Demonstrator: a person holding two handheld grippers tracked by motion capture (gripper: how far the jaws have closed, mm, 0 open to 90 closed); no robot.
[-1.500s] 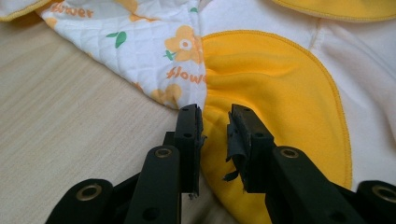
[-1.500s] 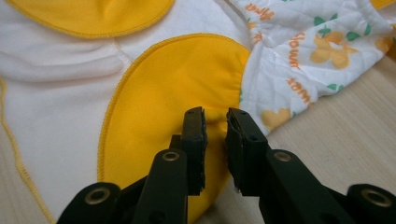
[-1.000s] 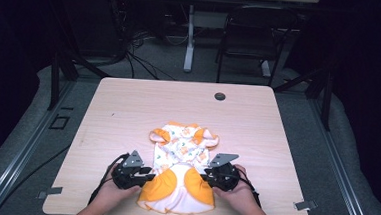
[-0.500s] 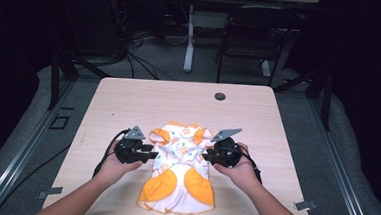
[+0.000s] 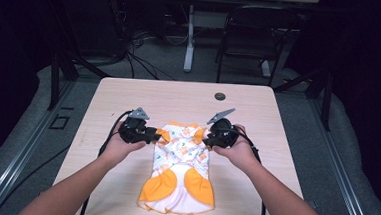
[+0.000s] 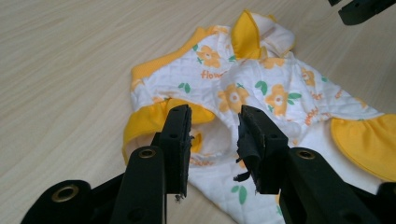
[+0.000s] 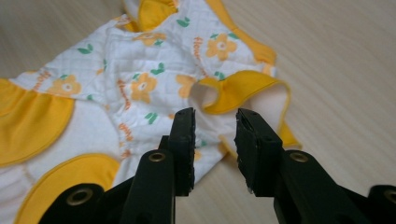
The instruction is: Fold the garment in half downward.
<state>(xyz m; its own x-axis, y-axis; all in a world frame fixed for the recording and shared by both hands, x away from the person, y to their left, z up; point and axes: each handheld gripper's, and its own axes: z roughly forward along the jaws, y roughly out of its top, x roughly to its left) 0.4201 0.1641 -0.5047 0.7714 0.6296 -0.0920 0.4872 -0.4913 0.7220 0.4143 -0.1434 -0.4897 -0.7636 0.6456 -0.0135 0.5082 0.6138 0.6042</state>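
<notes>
You had the small garment [image 5: 180,169] lying flat on the table [image 5: 129,91], nearer the front edge than the back and roughly midway between the left and right edges, its yellow-panelled skirt end toward the front edge and its flower-printed top toward the back. Your left gripper [image 5: 152,134] sat at the left side of the top, and in the left gripper view [image 6: 214,140] its jaws stood apart with a clear gap, poised over the yellow-trimmed armhole without clamping the cloth. Your right gripper [image 5: 207,139] sat at the opposite side of the top, and in the right gripper view [image 7: 215,140] its jaws were likewise apart, just short of the other yellow-edged armhole, with nothing held between them. Your left hand [image 5: 121,146] and right hand [image 5: 237,149] wrapped each tool from behind, forearms coming in over the front edge. A small dark round disc [image 5: 220,96] lay near the back edge, well apart from the garment.
</notes>
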